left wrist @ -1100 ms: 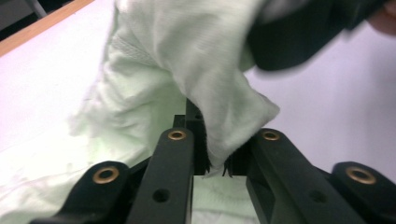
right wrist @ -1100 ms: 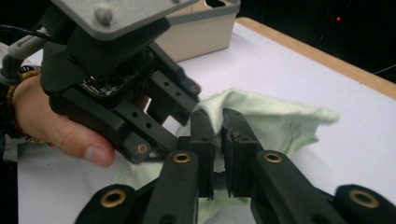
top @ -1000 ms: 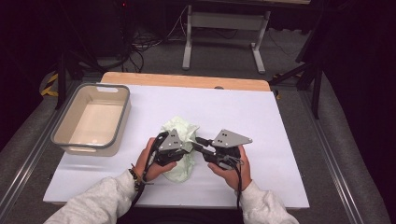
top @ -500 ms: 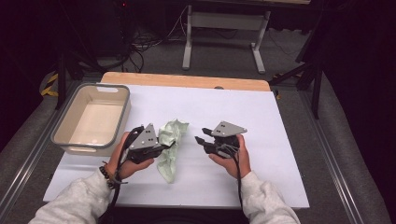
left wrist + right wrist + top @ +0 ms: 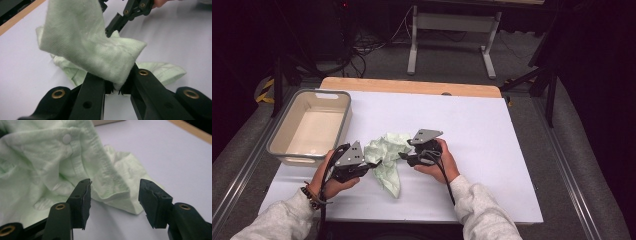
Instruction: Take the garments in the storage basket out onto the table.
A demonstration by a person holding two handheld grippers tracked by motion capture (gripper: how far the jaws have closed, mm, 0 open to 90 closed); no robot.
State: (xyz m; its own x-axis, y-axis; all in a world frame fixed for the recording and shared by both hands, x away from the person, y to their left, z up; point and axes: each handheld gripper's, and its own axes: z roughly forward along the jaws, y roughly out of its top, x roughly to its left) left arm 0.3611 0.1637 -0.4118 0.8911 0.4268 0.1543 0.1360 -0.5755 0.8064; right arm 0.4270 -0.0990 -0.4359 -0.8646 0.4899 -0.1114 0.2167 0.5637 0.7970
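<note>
Your left gripper [image 5: 373, 163] is clenched on a fold of the pale green garment [image 5: 387, 157], which lies crumpled mid-table, with the tray [image 5: 287, 131] at its ten o'clock. Your right gripper [image 5: 113, 195] has just been opening; its jaws stand apart, a hem edge between them but unpressed. Pull left now and the cloth may drag or bunch, since one corner alone bears it. A white button [image 5: 67, 138] shows; no brand, label or writing is readable.

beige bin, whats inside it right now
The beige bin shows a bare pale floor; nothing lies in it. Its near inner wall is hidden by the rim. The green shirt lies beside it.
</note>
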